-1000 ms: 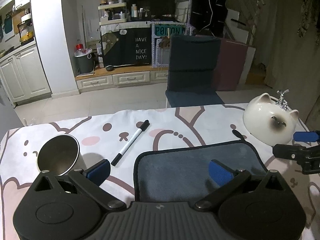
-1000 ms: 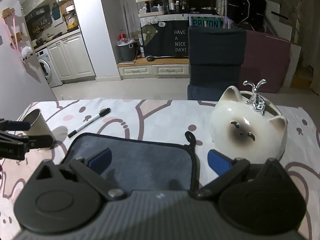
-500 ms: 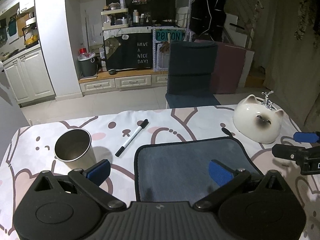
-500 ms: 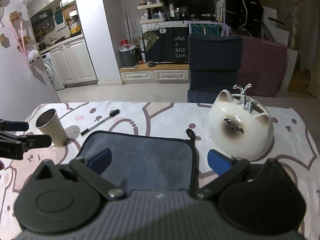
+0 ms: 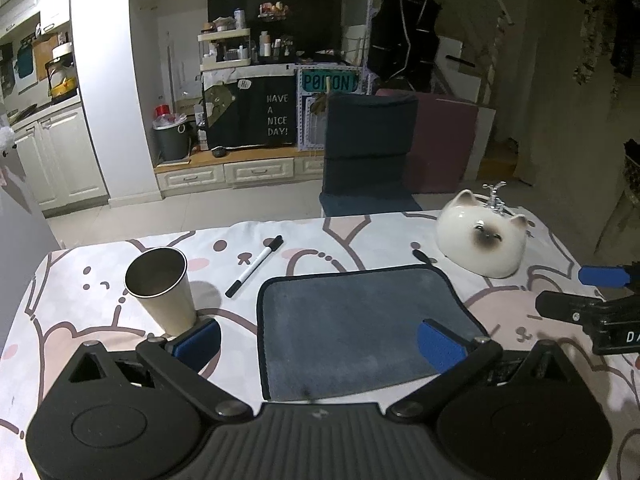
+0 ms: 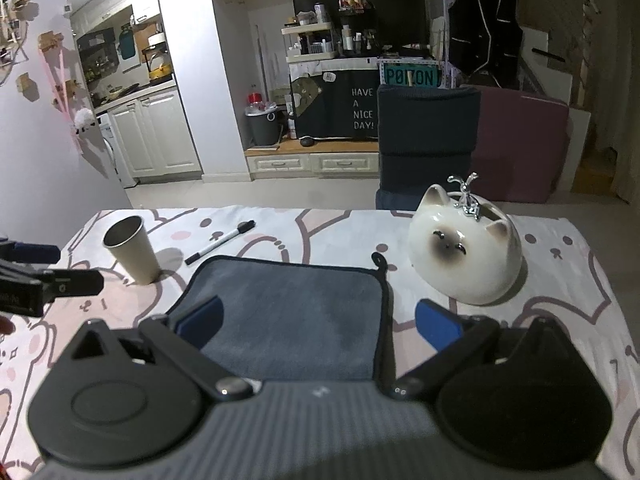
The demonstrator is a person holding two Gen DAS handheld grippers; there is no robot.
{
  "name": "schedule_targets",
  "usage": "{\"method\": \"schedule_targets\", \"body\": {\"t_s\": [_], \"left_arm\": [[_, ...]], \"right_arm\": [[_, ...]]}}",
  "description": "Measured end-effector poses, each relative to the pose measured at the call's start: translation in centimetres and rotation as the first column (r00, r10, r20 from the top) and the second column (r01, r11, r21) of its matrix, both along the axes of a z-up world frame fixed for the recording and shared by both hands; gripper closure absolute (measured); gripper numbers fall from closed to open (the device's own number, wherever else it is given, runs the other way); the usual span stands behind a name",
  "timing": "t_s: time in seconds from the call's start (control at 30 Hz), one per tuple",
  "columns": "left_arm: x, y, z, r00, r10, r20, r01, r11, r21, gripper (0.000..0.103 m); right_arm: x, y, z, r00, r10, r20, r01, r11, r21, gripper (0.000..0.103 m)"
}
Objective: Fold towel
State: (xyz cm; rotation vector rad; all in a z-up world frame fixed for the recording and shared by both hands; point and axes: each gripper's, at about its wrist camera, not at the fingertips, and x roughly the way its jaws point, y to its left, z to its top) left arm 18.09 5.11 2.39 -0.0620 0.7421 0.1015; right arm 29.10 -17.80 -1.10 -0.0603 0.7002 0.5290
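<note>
A grey towel with dark trim lies flat on the patterned tablecloth; it also shows in the right wrist view. My left gripper is open and empty above the towel's near left part. My right gripper is open and empty above the towel's near right part, and shows at the right edge of the left wrist view. The left gripper shows at the left edge of the right wrist view. The towel's near edge is hidden behind the gripper bodies.
A metal cup stands left of the towel. A black-and-white marker lies beyond its far left corner. A white cat-shaped ceramic bowl sits at the far right. A dark chair stands behind the table.
Both grippers have risen and pulled back from the towel, so more of the table shows. Both stay open. The towel has not moved.
</note>
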Motion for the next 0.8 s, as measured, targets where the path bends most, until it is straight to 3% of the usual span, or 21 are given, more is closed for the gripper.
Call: {"method": "schedule_targets", "body": {"t_s": [0.2,0.47,0.8], "left_arm": [[-2.3,-0.9,0.9,1.0,-0.012,0.018,0.012,1.0,-0.005,0.0],[-5.3,-2.0,1.7,0.999,-0.018,0.04,0.016,0.999,0.047,0.0],[-9.5,-2.9,2.3,0.994,-0.069,0.08,0.068,0.998,0.012,0.0]], "right_arm": [[-2.3,-1.1,1.1,1.0,0.012,0.017,-0.012,1.0,0.018,0.0],[-5.4,-2.4,2.3,0.998,0.04,0.043,-0.042,0.998,0.037,0.0],[-8.8,-3.4,2.7,0.996,0.059,0.072,-0.062,0.997,0.044,0.0]]}}
